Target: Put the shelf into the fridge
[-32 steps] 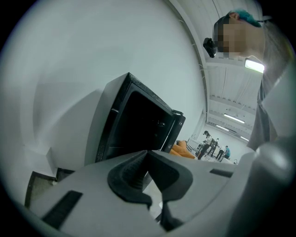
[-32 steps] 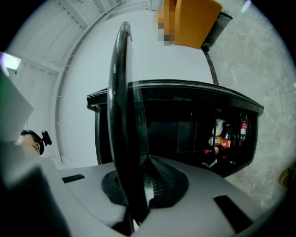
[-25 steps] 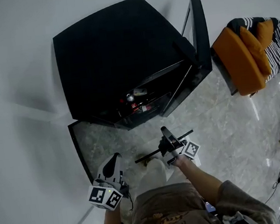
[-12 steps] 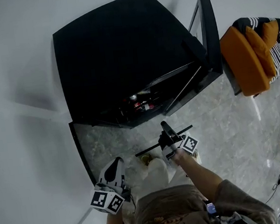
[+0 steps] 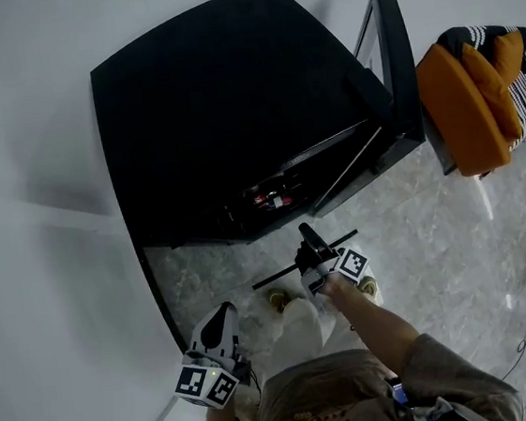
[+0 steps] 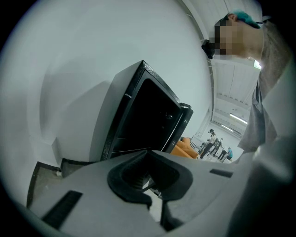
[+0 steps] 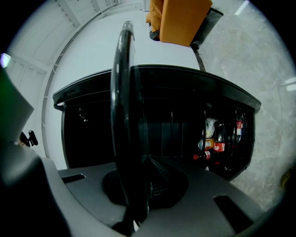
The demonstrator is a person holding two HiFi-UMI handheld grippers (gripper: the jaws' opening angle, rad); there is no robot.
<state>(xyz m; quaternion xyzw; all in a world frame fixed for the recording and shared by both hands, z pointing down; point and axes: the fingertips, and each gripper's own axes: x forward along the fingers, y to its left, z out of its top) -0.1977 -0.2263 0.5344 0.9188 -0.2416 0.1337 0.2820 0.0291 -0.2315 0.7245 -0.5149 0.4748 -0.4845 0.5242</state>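
A low black fridge (image 5: 215,116) stands against the white wall, its glass door (image 5: 395,58) swung open to the right. My right gripper (image 5: 313,251) is shut on the glass shelf (image 5: 284,273), whose dark edge (image 7: 124,115) rises across the right gripper view, just in front of the fridge's open front (image 7: 175,125). Bottles (image 7: 221,139) stand inside at the right. My left gripper (image 5: 221,321) hangs low at my left side, shut with nothing held; the fridge (image 6: 148,115) shows beyond its jaws.
An orange sofa (image 5: 472,96) with a striped blanket stands right of the open door. A dark strip (image 5: 153,283) runs along the wall's foot on the marble floor (image 5: 435,232). My legs and shoes (image 5: 278,299) are below the shelf. Several people (image 6: 215,146) stand far off.
I have stepped closer to the fridge. The right gripper has carried the shelf slightly toward the opening, and the left gripper has dropped lower at my side.
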